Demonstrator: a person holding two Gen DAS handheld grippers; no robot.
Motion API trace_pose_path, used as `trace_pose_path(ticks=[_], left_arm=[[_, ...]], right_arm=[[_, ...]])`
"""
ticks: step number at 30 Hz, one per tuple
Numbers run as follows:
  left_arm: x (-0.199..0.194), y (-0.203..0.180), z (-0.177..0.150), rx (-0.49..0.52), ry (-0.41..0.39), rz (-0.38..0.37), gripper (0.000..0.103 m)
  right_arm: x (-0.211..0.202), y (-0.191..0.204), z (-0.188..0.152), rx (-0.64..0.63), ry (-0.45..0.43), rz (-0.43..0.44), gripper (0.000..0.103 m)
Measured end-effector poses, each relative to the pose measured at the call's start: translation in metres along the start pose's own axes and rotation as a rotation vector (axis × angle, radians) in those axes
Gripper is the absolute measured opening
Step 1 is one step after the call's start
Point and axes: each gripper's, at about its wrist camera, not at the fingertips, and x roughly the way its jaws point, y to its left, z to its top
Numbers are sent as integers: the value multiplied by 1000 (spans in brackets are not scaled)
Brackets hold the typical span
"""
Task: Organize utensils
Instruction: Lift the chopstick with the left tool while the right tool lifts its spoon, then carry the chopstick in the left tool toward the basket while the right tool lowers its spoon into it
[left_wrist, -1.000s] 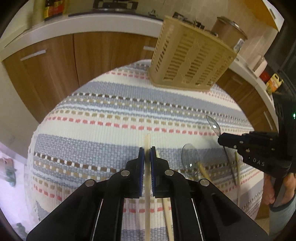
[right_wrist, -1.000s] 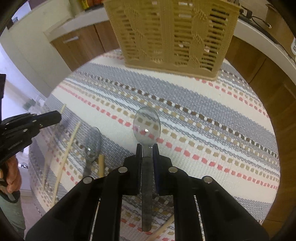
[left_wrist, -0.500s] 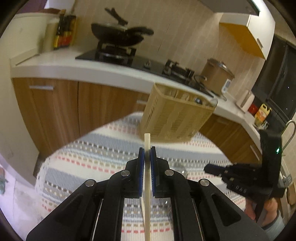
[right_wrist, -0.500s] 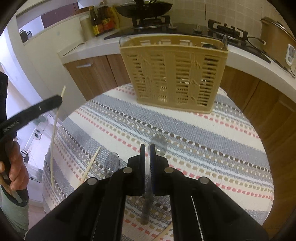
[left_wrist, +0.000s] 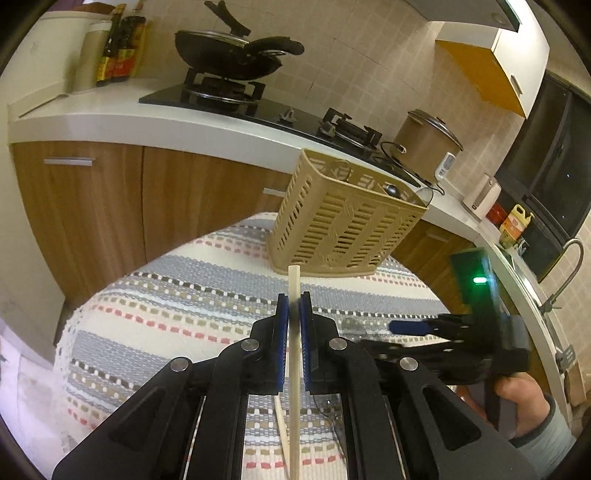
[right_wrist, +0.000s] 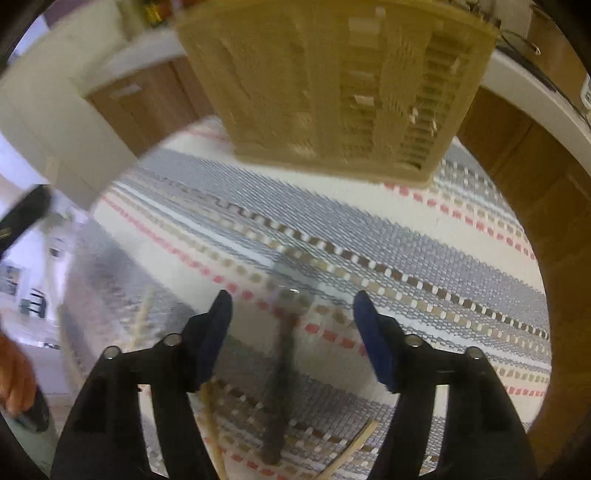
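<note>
The left gripper (left_wrist: 294, 314) is clamped on a chopstick (left_wrist: 294, 354), lifted above the striped cloth (left_wrist: 184, 302), its tip toward the far basket (left_wrist: 343, 229). The right gripper (right_wrist: 291, 325) gapes wide, gripping nothing; a blurred spoon (right_wrist: 282, 343) shows between its fingers, over the cloth.

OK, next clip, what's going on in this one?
A person with two handheld grippers is sorting utensils on a striped tablecloth. The left gripper is clamped on a chopstick, facing the beige basket. The right gripper is wide open above a blurred spoon on the cloth.
</note>
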Motion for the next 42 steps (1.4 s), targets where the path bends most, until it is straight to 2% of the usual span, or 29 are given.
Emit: trace_pose_path(ticks=[2,3,4,8,12,18,23,26,29,33,35,36,38,42], left_arm=[[3,-1,-1,5,6,-6,4],[3,-1,-1,7,7,-7,4],[5,-1,-1,10,8,-8,4],[7,-2,0,15,2,-16,4],[2,-7,8,18,-30,-32,4],[-19,-21,31,34,-136,-52,4],[-43,-40,59,59,-273,-64,4],[-56,-52,81,73,-369,-77,4],[-61,-66,104,82,-447,-87,4],[-55,-81,131,87,-525,-93,4],[-49,-86,139,95,-559,-81,4],[-46,-88,142,99,-575,-75,4],[-36,-92,151,104,-607,-58,4],[-10,-93,162,77,-648,-27,4]], right_arm=[[8,4,3,-6,21,-14,52],[10,12,4,-45,28,-75,38],[11,15,4,-63,25,-92,29],[10,15,5,-62,30,-40,29],[-14,10,-3,-49,-53,16,29],[-76,7,-14,-49,-261,100,29],[-127,-1,-7,-28,-442,146,29],[-160,-7,5,-16,-553,144,29],[-185,-9,16,0,-674,85,29],[-204,-18,33,28,-771,38,29],[-212,-26,47,41,-821,-7,29],[-216,-26,55,42,-853,-57,29],[-219,-29,70,59,-887,-137,29],[-213,-38,89,91,-927,-187,29]])
